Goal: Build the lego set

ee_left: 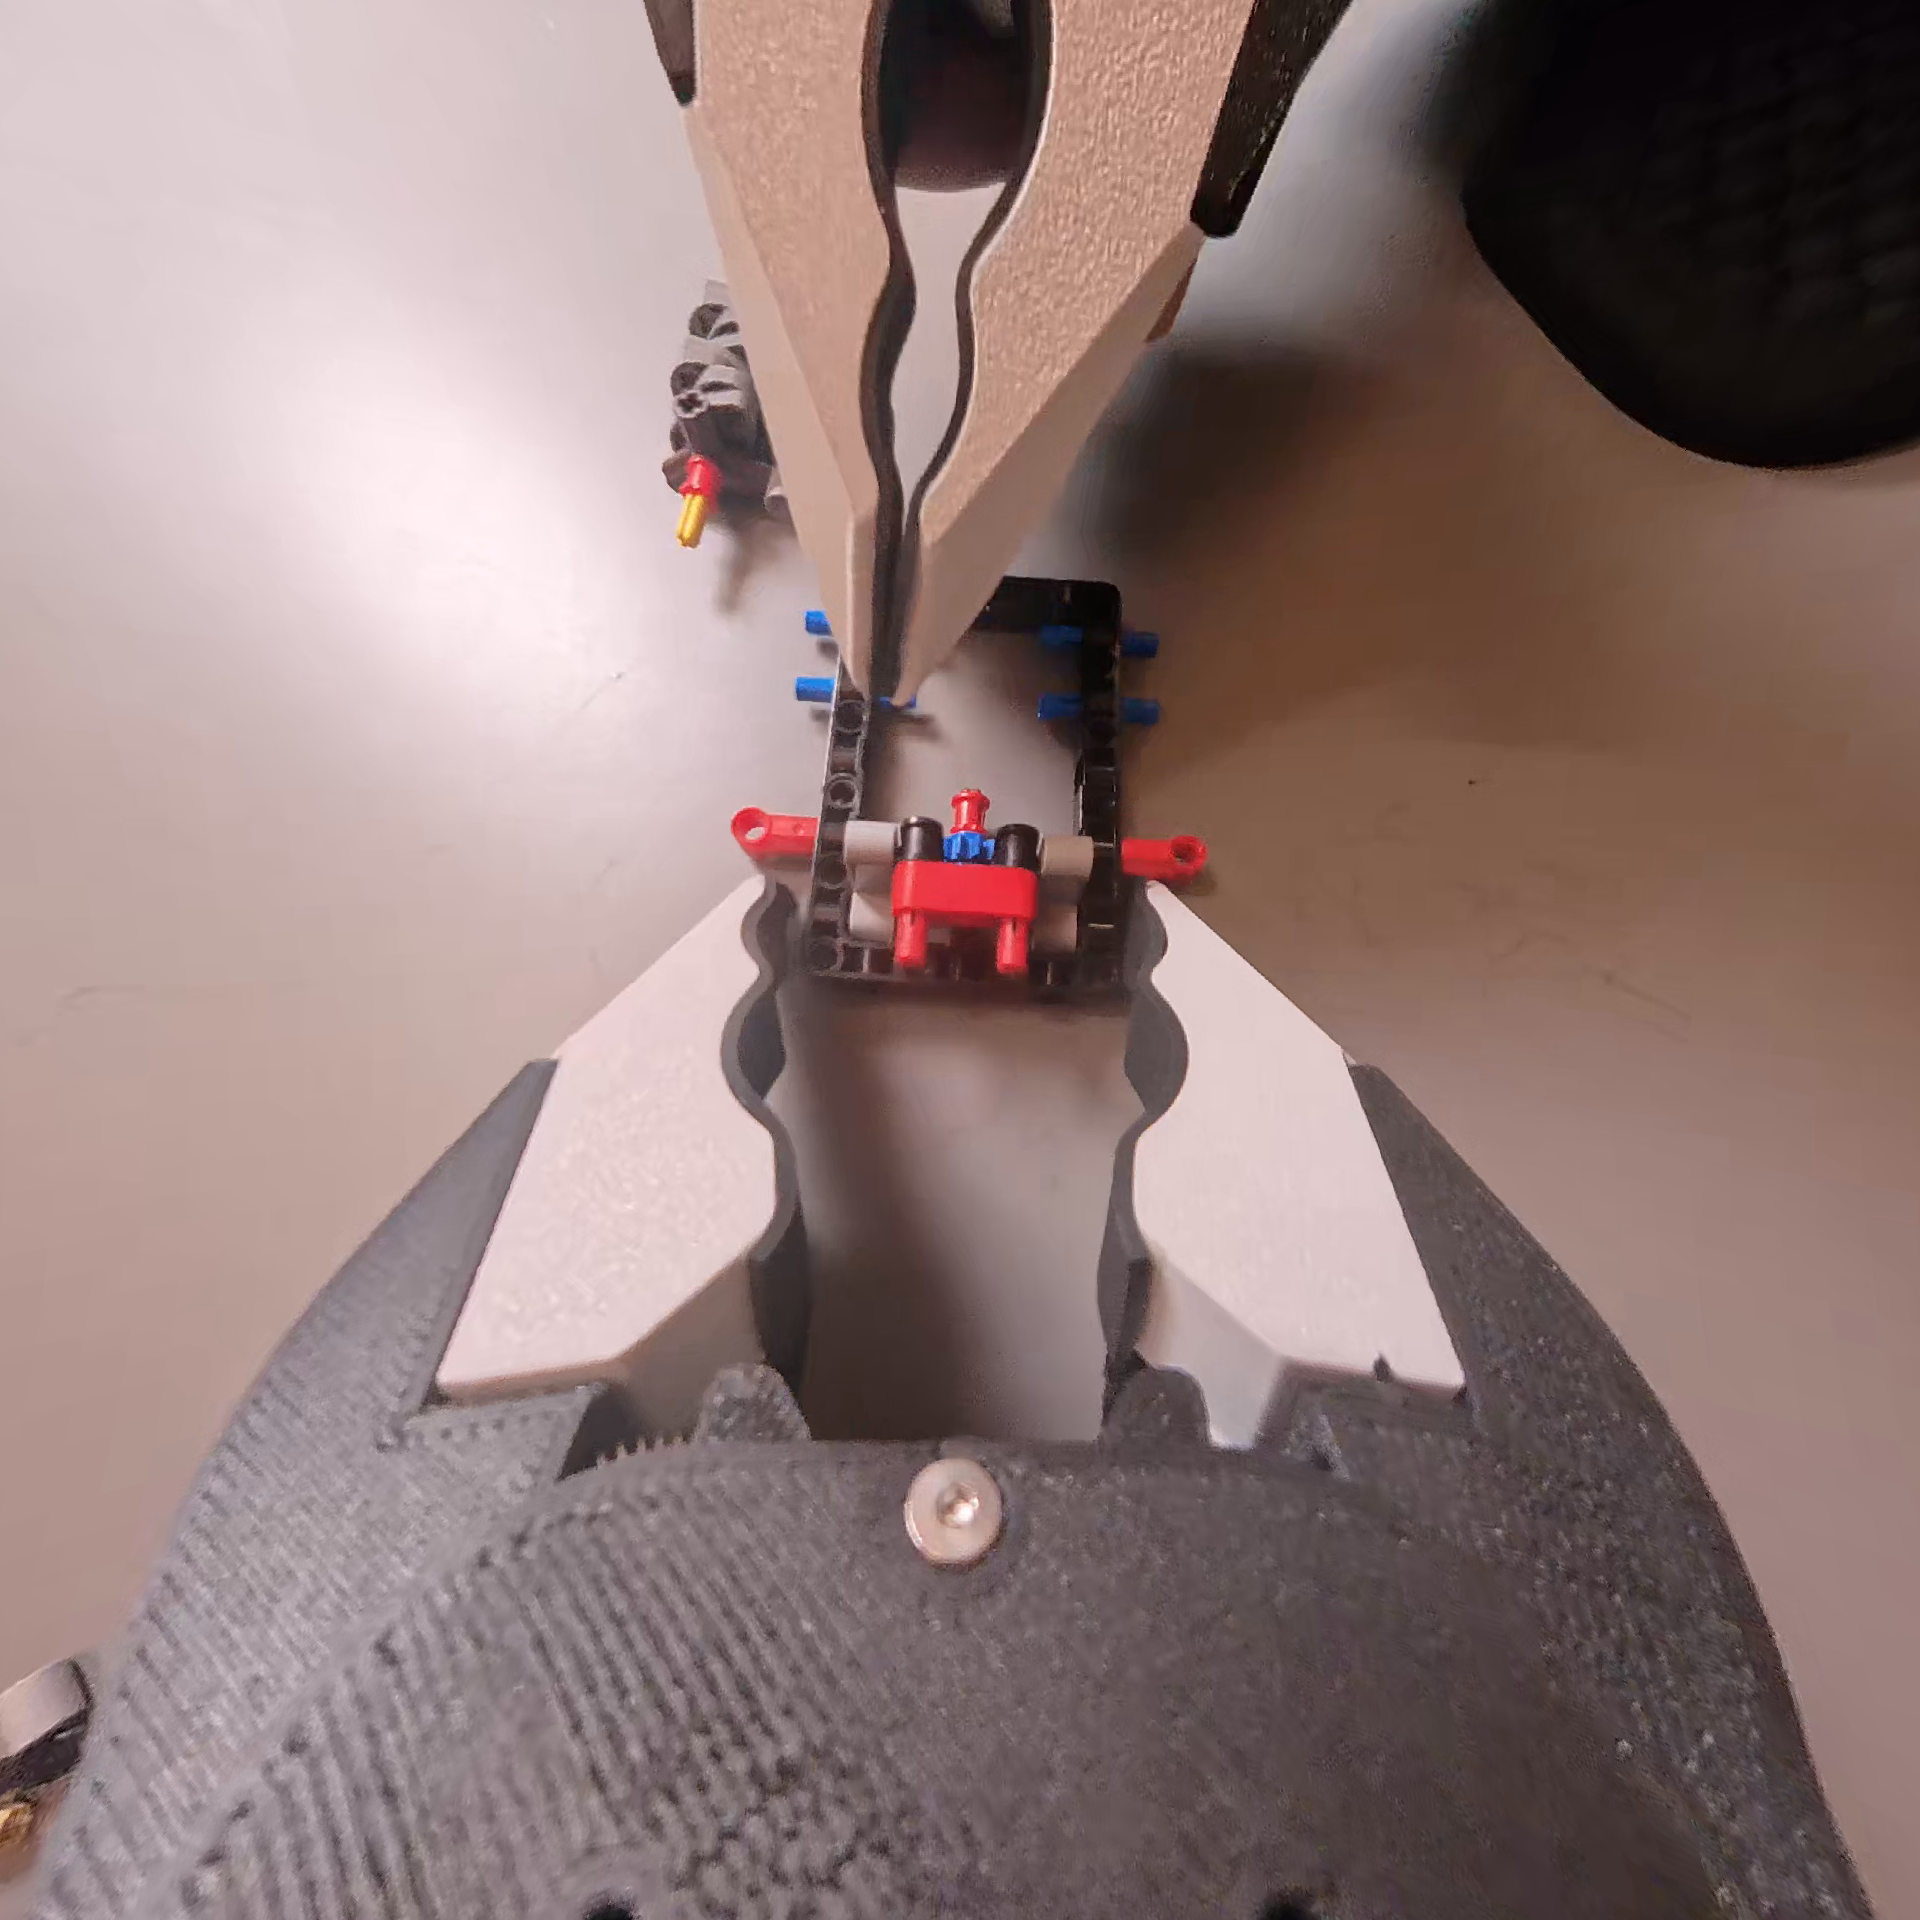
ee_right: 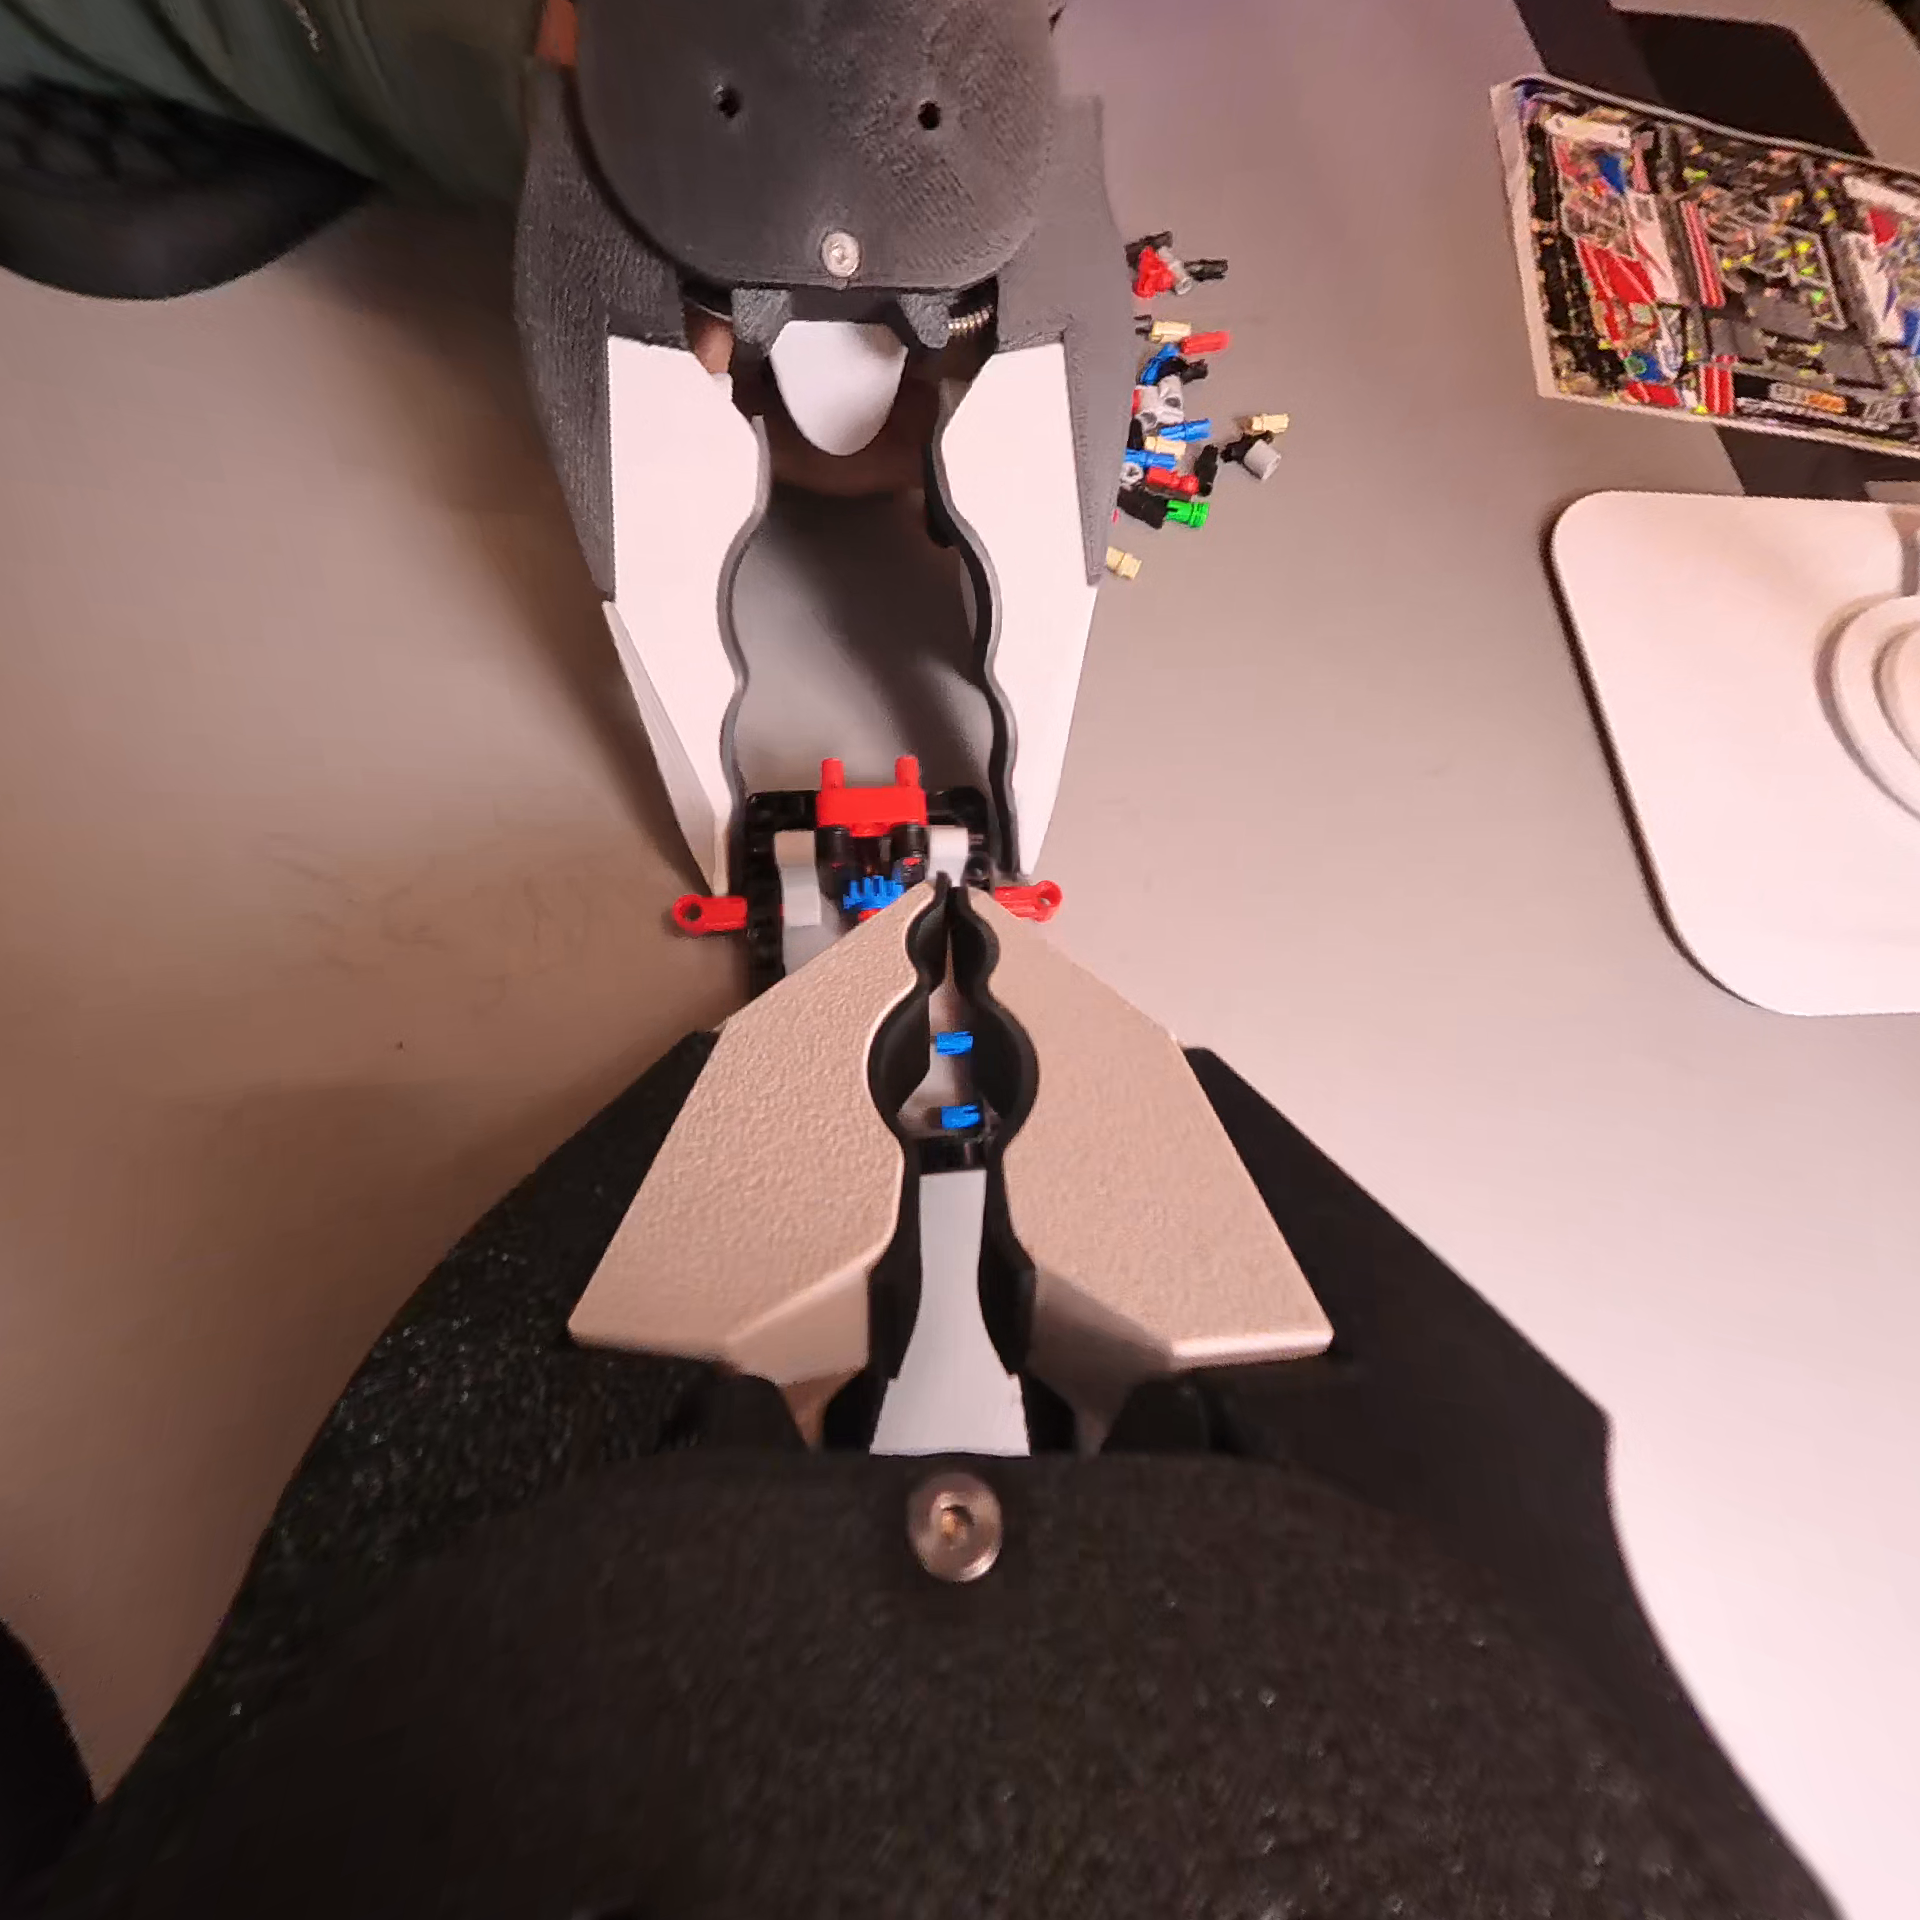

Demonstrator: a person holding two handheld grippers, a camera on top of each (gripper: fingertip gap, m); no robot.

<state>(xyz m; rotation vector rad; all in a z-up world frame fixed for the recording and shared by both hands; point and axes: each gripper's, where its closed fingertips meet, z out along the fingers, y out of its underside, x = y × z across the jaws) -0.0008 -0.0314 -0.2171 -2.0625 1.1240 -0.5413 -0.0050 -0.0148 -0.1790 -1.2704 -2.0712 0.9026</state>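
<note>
The black rectangular Technic frame [ee_left: 966, 790] lies flat on the table [ee_left: 312, 727], its long axis running straight out from the left gripper [ee_left: 961, 920] toward the right gripper [ee_left: 883, 681], which faces it from the far end. The left gripper's jaws stand wide and bracket the frame's near short end, 1 finger on each outer side; whether they press it or merely flank it I cannot tell.

Going left to right in the left wrist view: a small grey subassembly with a red and yellow pin [ee_left: 717, 436] sits well off to the far left, then 2 blue pins [ee_left: 816, 655] on the frame's left beam, the red gear block [ee_left: 961, 894] between the beams, then 4 blue pin ends [ee_left: 1101, 675] on the right beam.

The right gripper's tips are pinched together at the left beam beside a blue pin; it is nearer that hole, probably seating a pin.

Open room is ample on both sides. The loose parts pile [ee_right: 1174, 405] and instruction booklet [ee_right: 1714, 270] lie far right.
</note>
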